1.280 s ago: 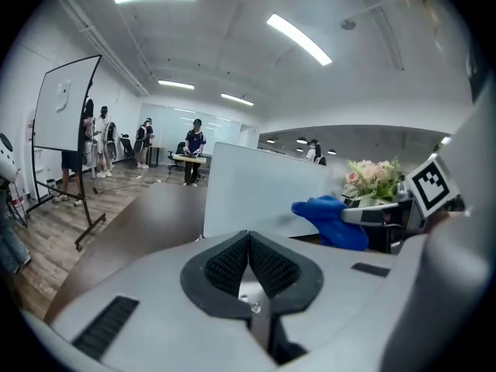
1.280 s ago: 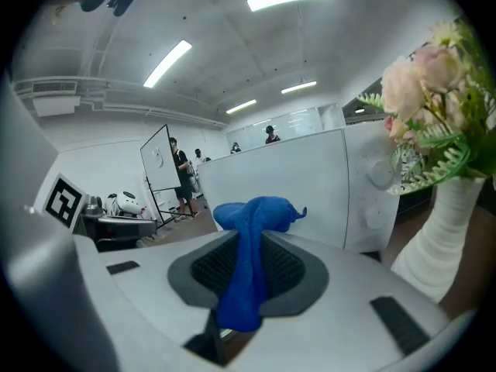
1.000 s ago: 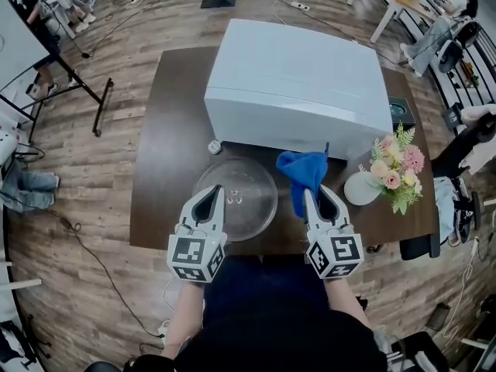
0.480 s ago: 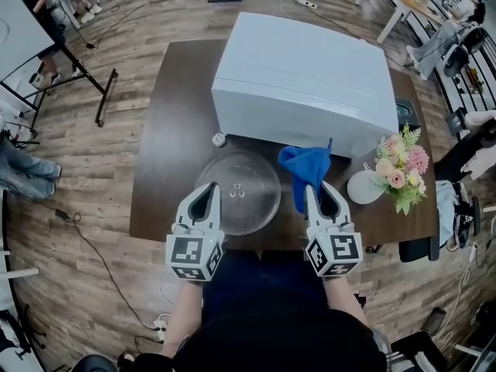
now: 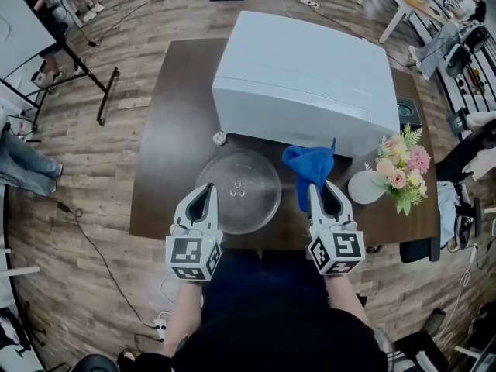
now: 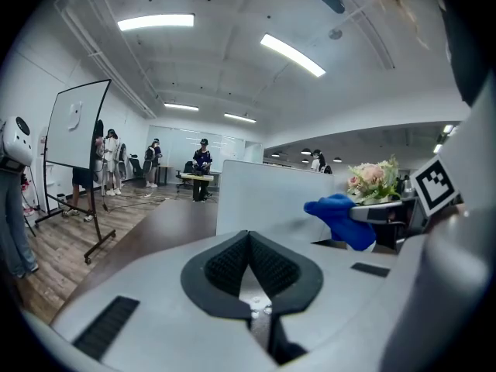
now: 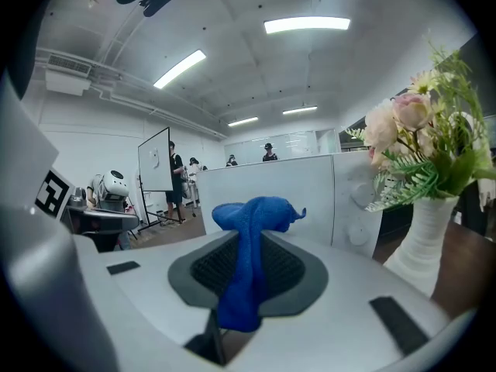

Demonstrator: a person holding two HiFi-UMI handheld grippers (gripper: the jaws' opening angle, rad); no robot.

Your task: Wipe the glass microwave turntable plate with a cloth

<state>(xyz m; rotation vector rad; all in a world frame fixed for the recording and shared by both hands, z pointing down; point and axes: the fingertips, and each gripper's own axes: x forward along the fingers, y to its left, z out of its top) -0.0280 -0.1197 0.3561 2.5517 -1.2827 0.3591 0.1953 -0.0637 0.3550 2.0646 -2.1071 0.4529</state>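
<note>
Cloth still pinched in right gripper, shifted slightly right, beside plate; left gripper closed, empty.

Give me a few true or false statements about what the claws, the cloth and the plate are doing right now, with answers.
The glass plate lies on the table in front of the microwave. True.
The right claw is shut on the blue cloth. True.
The left claw grips the glass plate. False: it is shut on nothing.
The vase of flowers stands left of the plate. False: it stands to its right.
</note>
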